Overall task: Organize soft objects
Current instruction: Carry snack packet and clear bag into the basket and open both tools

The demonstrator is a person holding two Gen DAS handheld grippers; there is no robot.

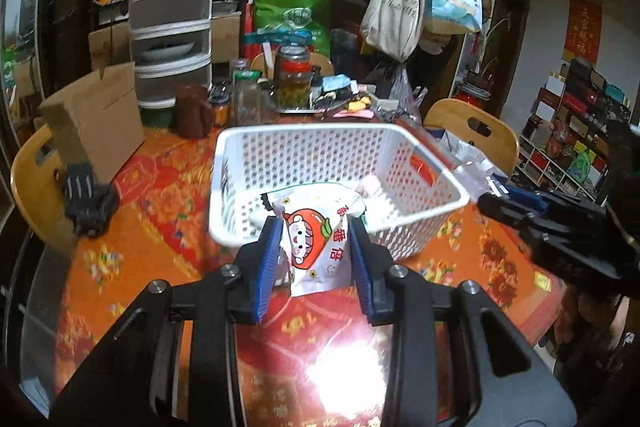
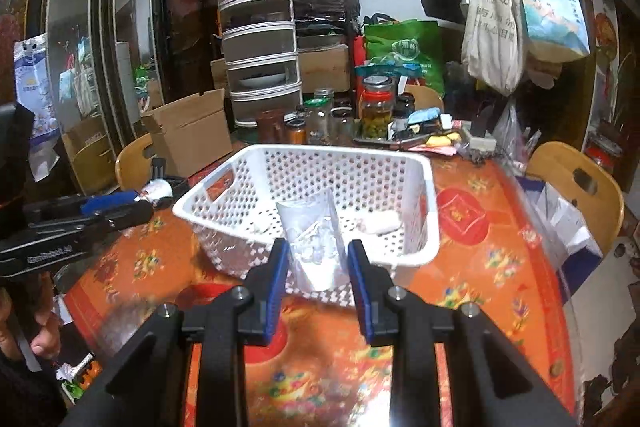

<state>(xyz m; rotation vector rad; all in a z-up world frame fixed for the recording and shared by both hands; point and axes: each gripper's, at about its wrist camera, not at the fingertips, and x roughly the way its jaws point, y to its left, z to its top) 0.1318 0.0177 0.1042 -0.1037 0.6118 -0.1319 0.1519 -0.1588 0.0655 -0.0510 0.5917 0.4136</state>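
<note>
Left wrist view: left gripper [image 1: 316, 247] jaws pinch a cartoon-print snack packet [image 1: 316, 239], upright, just short of the white basket [image 1: 340, 137] near rim. Right gripper [image 2: 318, 267] jaws pinch a clear plastic pouch [image 2: 314, 247], likewise upright w/ basket straight ahead on the counter [image 2: 500, 267].

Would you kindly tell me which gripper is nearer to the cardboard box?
The left gripper: the cardboard box lies beyond it on its own side, while the right gripper has the white basket between.
</note>
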